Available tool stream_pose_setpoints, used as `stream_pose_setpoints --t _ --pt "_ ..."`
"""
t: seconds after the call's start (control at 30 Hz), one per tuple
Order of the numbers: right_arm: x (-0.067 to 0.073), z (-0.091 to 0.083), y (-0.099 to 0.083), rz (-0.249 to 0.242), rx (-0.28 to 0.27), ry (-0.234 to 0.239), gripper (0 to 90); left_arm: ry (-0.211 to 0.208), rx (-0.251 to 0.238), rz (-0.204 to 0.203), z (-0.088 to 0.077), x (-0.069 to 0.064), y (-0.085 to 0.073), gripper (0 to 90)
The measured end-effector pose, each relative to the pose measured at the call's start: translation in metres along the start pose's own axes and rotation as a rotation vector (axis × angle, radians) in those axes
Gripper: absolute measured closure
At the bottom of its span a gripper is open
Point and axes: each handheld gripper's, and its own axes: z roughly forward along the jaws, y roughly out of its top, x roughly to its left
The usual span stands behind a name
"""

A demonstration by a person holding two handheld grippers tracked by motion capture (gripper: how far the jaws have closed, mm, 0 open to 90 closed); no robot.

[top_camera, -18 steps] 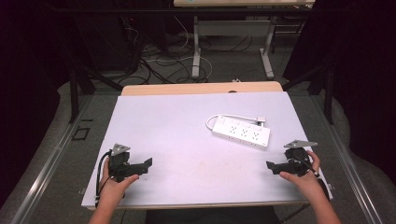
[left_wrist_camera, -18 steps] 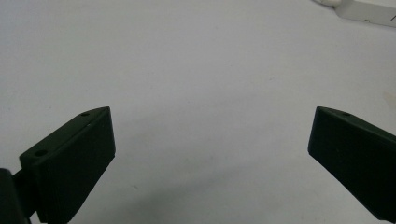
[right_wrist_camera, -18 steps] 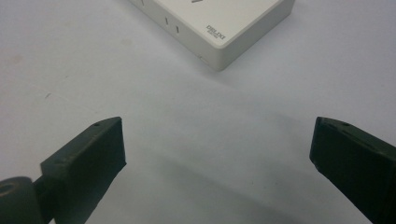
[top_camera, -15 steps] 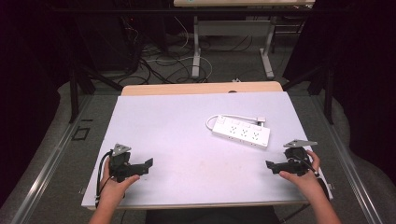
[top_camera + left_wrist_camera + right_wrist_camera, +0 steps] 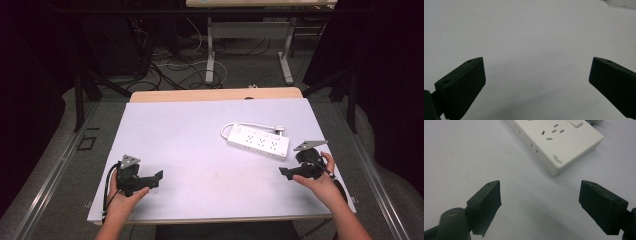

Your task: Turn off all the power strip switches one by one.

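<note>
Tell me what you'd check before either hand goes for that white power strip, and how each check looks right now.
1. Right tongs open wide enough: ok, the jaws stand well apart with nothing between them.
2. Left tongs free: ok, open over bare table.
3. Power strip lying flat and within reach: ok, it rests socket side up just ahead of the right tongs.
4. Path to the strip clear: ok, bare surface between the jaws and its near corner.
5. Cord free of snags: cannot tell, it loops behind the strip and its plug end is too small to judge.
6. Switch position: cannot tell.
</note>
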Motion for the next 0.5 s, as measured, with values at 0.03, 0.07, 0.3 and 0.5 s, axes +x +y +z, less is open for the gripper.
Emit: stream_pose_setpoints --t 0.03,0.07,0.3,0.5 --pt "0.0 0.0 0.003 -0.011 0.002 0.006 19.6 0.003 0.002 0.001 0.0 0.0 0.0 0.8" --pt "0.001 0.001 0.006 -0.015 0.009 0.01 20.3 0.005 0.0 -0.002 0.0 0.0 0.0 0.5" --pt "0.003 0.006 0.029 -0.041 0.012 0.016 26.5 0.012 -0.007 -0.04 0.001 0.002 0.0 0.3" --pt "0.004 0.013 0.045 -0.074 0.018 0.031 29.2 0.0 -0.009 -0.055 -0.001 0.005 -0.001 0.3"
